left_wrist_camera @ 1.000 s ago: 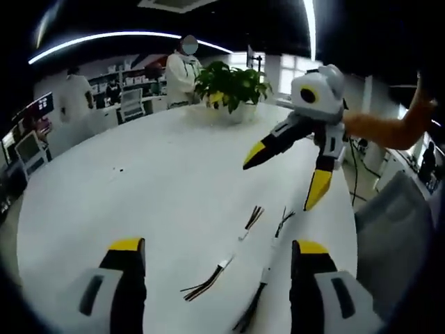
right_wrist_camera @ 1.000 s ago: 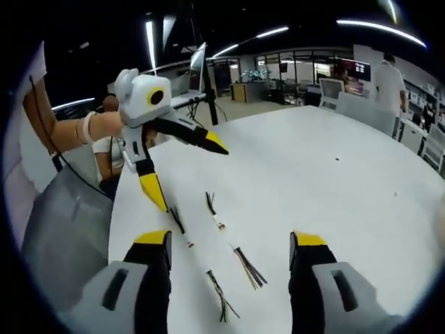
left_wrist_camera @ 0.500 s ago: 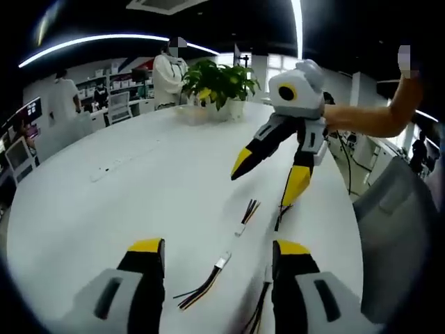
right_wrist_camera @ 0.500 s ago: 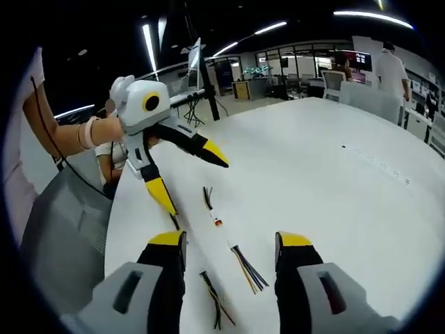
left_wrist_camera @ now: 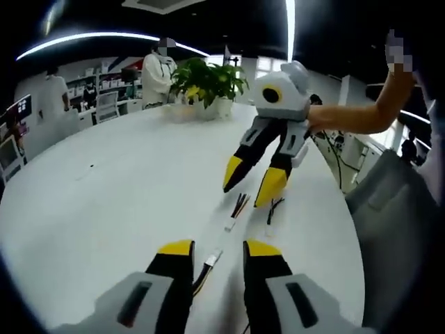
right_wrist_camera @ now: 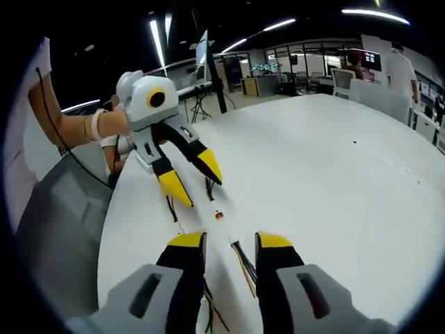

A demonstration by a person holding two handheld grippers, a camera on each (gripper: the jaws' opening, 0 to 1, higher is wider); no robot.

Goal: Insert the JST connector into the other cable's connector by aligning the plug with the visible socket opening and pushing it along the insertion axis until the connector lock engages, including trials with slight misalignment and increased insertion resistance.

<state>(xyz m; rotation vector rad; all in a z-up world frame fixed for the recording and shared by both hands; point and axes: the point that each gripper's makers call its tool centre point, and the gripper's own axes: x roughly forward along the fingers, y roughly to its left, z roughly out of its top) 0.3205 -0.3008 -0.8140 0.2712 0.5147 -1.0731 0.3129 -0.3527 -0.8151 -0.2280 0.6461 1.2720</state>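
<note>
We see a big white round-edged counter (left_wrist_camera: 104,202) in an open office, w/ a leafy green potted plant (left_wrist_camera: 206,82) at its far edge and a grey chair back (right_wrist_camera: 59,229) just beside its near edge.

Left claw (left_wrist_camera: 215,249), yellow-tipped black jaws on a grey body, sits low over the counter w/ jaws narrowly apart, holding nothing. Between and just ahead of its tips lies the first thin multi-colour wire lead with a small white JST connector (left_wrist_camera: 212,259), flat on the counter.

Right claw (right_wrist_camera: 229,241), same build, also has jaws narrowly apart and empty; a lead runs btwn its tips, its white plug w/ an orange end (right_wrist_camera: 217,215) just ahead.

In the left gripper view the right claw (left_wrist_camera: 249,182) comes in from the right, held by a bare forearm (left_wrist_camera: 354,117), tips pointing down over the second short lead with white connector (left_wrist_camera: 235,212) and a dark-wired lead (left_wrist_camera: 272,207) beside it. Whether the tips touch the wires we can't tell; looks just above.

In the right gripper view the left claw (right_wrist_camera: 190,176) hangs over a dark lead (right_wrist_camera: 171,207).
</note>
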